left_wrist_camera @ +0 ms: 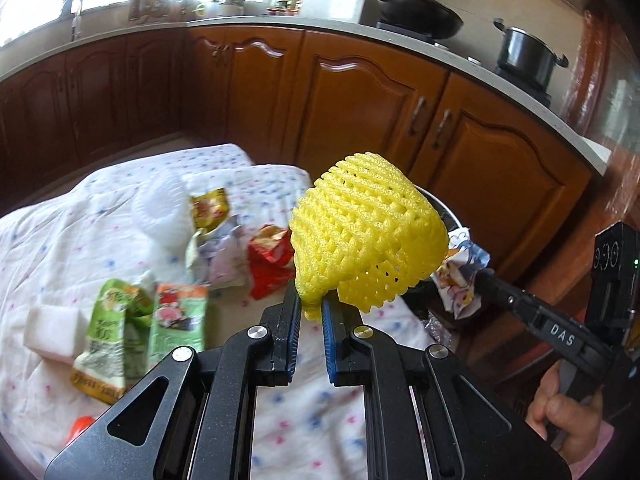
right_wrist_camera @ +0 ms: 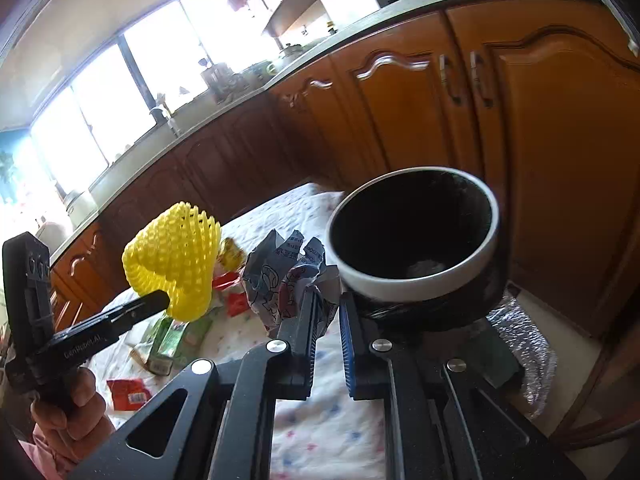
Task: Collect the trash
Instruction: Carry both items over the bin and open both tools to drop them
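The left gripper [left_wrist_camera: 311, 306] clamped a yellow foam net [left_wrist_camera: 366, 232], the right gripper [right_wrist_camera: 328, 312] pinched a crumpled wrapper [right_wrist_camera: 284, 276] near the bin [right_wrist_camera: 416, 276].

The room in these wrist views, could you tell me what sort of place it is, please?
Most likely a home kitchen: a wok and a lidded pot stand on a stove set in a pale countertop, over wooden cabinet doors, with a tap by the window.
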`<action>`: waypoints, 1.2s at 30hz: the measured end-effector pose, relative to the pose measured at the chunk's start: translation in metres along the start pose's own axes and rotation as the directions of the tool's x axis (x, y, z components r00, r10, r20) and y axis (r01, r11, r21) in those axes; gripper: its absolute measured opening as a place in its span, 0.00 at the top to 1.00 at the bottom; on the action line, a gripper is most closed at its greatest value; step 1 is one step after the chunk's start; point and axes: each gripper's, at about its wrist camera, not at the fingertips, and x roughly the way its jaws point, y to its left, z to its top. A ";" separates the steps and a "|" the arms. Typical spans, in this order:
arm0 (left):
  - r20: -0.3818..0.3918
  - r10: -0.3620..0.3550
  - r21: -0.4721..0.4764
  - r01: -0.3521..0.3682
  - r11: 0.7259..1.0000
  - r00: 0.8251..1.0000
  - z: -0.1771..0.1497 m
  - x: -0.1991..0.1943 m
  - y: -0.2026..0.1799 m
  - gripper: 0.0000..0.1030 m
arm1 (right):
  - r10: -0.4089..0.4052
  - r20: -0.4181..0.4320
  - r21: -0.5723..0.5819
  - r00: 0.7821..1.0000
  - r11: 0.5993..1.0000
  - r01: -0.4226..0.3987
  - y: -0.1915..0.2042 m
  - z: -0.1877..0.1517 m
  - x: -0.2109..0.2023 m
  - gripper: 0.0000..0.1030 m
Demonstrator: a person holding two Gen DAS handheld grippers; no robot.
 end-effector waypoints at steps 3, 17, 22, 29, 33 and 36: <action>-0.012 -0.013 0.015 0.013 1.000 1.000 0.003 0.008 -0.010 0.91 | -0.025 0.019 0.017 1.000 1.000 0.024 -0.014 0.005 -0.006 0.89; -0.043 -0.009 0.122 0.014 0.992 0.999 0.029 0.052 -0.063 0.91 | -0.129 0.023 0.018 0.991 0.992 0.128 -0.055 0.043 0.013 0.89; -0.070 0.013 0.181 0.000 0.984 0.997 0.043 0.077 -0.085 0.91 | -0.159 0.003 0.009 0.987 0.987 0.159 -0.068 0.060 0.028 0.89; -0.118 0.034 0.227 -0.006 0.974 0.993 0.059 0.112 -0.105 0.91 | -0.184 -0.036 0.000 0.982 0.983 0.184 -0.076 0.070 0.046 0.89; -0.142 0.048 0.246 -0.012 0.969 0.989 0.065 0.127 -0.114 0.91 | -0.189 -0.058 0.004 0.980 0.982 0.190 -0.084 0.073 0.057 0.89; -0.166 0.045 0.242 -0.004 0.970 0.985 0.067 0.137 -0.116 0.91 | -0.191 -0.065 0.008 0.979 0.981 0.192 -0.087 0.074 0.062 0.87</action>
